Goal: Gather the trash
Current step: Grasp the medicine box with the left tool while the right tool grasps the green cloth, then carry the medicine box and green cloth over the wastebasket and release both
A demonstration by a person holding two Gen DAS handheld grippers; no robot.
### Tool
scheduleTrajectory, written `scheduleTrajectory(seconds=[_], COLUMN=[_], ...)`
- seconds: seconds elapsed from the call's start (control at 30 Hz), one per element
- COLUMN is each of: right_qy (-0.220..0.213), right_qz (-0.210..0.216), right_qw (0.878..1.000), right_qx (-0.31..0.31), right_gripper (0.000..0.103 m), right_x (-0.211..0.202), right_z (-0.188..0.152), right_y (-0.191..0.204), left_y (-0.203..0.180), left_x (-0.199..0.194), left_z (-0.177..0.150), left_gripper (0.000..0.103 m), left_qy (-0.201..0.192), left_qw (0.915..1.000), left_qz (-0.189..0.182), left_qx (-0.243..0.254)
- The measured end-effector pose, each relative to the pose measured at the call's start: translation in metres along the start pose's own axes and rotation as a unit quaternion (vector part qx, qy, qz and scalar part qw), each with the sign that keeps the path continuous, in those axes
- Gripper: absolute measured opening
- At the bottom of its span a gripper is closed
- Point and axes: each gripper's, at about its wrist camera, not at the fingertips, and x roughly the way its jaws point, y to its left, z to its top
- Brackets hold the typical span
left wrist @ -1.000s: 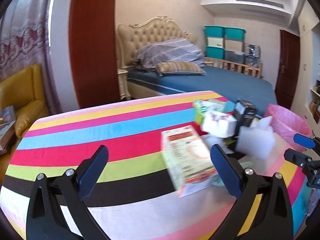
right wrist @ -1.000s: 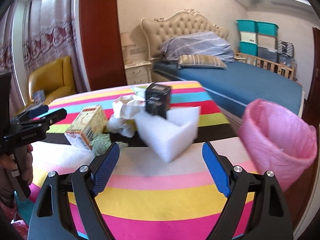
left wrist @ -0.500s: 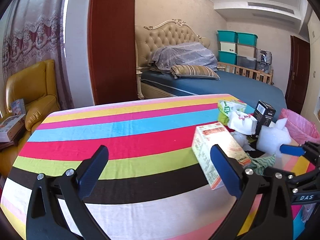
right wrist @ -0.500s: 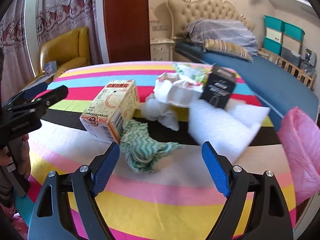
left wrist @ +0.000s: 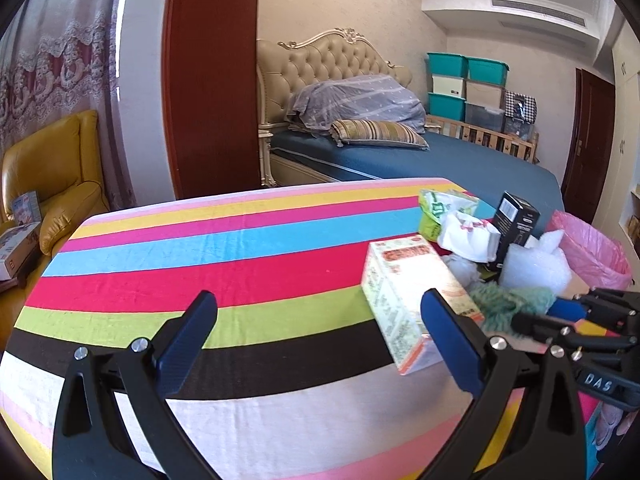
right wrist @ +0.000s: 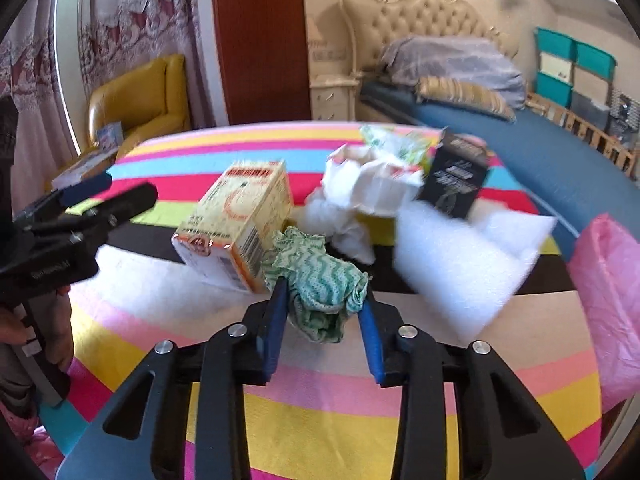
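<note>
Striped table (right wrist: 320, 412), bedroom. Right gripper (right wrist: 323, 312), wide open a moment ago, has just clamped the green cloth (right wrist: 320, 280). Left gripper (left wrist: 320, 344) unchanged, spread, empty.

On the striped table (right wrist: 360, 412) are lying: one yellow carton (right wrist: 240, 224), one green cloth (right wrist: 320, 280), one black box (right wrist: 456, 184), one foam sheet (right wrist: 460, 256), one crumpled white paper (right wrist: 372, 188), one green wrapper (right wrist: 396, 140).

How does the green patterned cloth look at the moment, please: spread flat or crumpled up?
Crumpled: the green cloth is bunched into a wad between the right gripper's pads, which have just closed on it.
</note>
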Motion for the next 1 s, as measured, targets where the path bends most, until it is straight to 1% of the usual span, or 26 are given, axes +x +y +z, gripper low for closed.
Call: scheduleTrajectory(seconds=[0.17,0.23,0.47,0.5,0.57,0.6,0.67,0.7,0.73,0.87,1.0], right_qy=[-0.025,-0.033,-0.049,-0.049,-0.048,-0.048,-0.048,-0.048,-0.049,-0.053,-0.055], right_qz=[-0.009,-0.013,-0.016,-0.017,-0.015,-0.014,-0.013,-0.012,-0.012,-0.011,-0.015], right_qw=[0.999,0.999,0.997,0.997,0.996,0.996,0.996,0.996,0.996,0.995,0.995], right_qx=[0.033,0.04,0.061,0.065,0.07,0.073,0.076,0.077,0.078,0.081,0.084], right_gripper=[0.032,0.032,0.032,0.032,0.032,0.032,0.032,0.032,0.032,0.032,0.032], right_x=[-0.021,-0.028,-0.044,-0.046,-0.046,-0.046,-0.046,-0.046,-0.046,-0.047,-0.048], right_z=[-0.006,-0.009,-0.021,-0.023,-0.027,-0.028,-0.03,-0.031,-0.032,-0.032,-0.033], right_y=[-0.022,-0.03,-0.051,-0.054,-0.058,-0.06,-0.06,-0.06,-0.06,-0.06,-0.062], left_y=[-0.024,-0.037,-0.065,-0.067,-0.071,-0.071,-0.071,-0.071,-0.07,-0.065,-0.065], left_x=[0.007,0.014,0.04,0.043,0.046,0.047,0.052,0.054,0.056,0.052,0.042], left_z=[0.001,0.002,0.003,0.003,0.004,0.004,0.003,0.003,0.002,0.002,0.001], left_gripper=[0.098,0.098,0.097,0.095,0.084,0.082,0.072,0.069,0.059,0.058,0.057], left_qy=[0.016,0.029,0.073,0.077,0.082,0.085,0.098,0.102,0.106,0.1,0.079], left_qw=[0.9995,0.9989,0.9966,0.9963,0.9958,0.9956,0.9944,0.994,0.9935,0.9938,0.9955], left_qz=[-0.023,-0.03,-0.027,-0.028,-0.027,-0.026,-0.03,-0.03,-0.034,-0.049,-0.051], left_qx=[0.015,0.019,0.026,0.027,0.028,0.028,0.027,0.026,0.023,0.01,0.007])
